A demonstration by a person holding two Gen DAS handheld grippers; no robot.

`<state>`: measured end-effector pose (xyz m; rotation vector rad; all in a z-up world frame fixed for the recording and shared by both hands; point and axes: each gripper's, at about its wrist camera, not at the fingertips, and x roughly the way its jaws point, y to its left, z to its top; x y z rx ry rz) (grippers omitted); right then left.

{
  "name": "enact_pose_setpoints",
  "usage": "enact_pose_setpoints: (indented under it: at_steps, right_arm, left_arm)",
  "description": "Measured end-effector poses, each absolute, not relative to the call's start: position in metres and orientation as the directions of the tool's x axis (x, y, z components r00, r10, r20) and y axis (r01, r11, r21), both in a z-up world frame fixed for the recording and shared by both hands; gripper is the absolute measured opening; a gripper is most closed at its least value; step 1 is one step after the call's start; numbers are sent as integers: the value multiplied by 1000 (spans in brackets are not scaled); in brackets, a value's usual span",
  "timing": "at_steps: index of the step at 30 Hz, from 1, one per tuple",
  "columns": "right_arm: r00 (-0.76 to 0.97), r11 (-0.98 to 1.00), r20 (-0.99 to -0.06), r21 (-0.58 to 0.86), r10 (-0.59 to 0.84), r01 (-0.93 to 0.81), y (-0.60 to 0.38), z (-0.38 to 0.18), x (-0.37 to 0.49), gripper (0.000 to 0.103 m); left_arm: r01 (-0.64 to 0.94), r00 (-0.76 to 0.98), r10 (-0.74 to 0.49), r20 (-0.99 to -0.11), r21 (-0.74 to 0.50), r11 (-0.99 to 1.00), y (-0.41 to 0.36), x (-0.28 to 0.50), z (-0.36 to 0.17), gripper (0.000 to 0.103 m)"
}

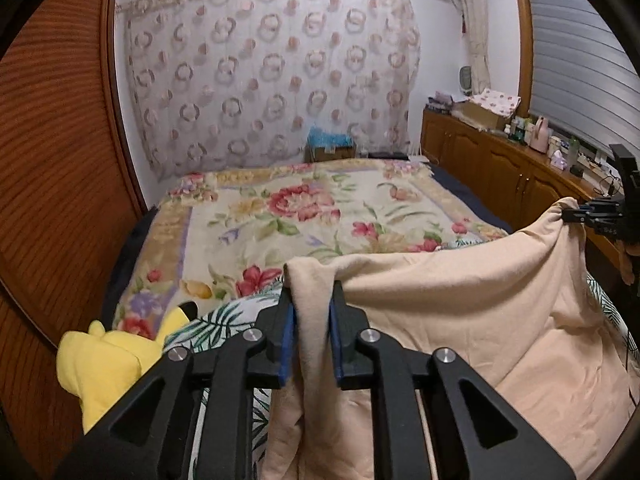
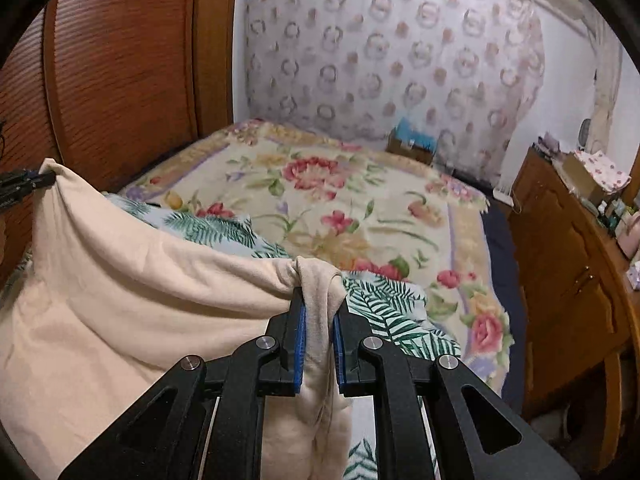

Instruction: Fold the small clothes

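A peach-coloured garment [image 1: 472, 320] hangs stretched in the air between my two grippers, above the near end of the bed. My left gripper [image 1: 313, 292] is shut on its left top corner. My right gripper [image 2: 320, 300] is shut on its right top corner; it also shows at the right edge of the left wrist view [image 1: 572, 214]. The garment [image 2: 132, 292] sags in the middle and its lower part drapes down out of view. The left gripper [image 2: 44, 178] shows at the left edge of the right wrist view.
The bed has a floral blanket [image 1: 304, 216] and a palm-leaf sheet [image 2: 384, 304] at the near end. A yellow plush toy [image 1: 104, 364] lies at the near left. A wooden wardrobe [image 1: 52, 184] stands left; a wooden cabinet [image 2: 572, 268] with clutter runs along the right.
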<state>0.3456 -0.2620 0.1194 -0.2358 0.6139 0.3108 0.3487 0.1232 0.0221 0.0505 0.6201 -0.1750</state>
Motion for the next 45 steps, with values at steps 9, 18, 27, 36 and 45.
enact_pose_setpoints:
  at_steps: [9,18,27,36,45]
  right_arm:
    - [728,942,-665,-110,169,-318,-260,114,367,14]
    - [730,971,-669,-50,142,-235,-278,121,350,37]
    - [741,972,-642,27,196,-233,-296,121,262,38]
    - [710,961,-662,60,241,-270,-289,112,206,45]
    - [647,936,-704,72,293,-345,-273,100,173,46]
  left_arm:
    - [154,787,-122,-605,1,988,134,362,14,20]
    - [220,759,-175,-627,-6,975,131,313,11,59]
    - [266,658,-221,-720,-53,962,111,252,-19,77]
    - [271,610,-211,-764,-49,961,85,218,-41,77]
    - [242,581,-208,-787,-77,967,76,200,-54,77]
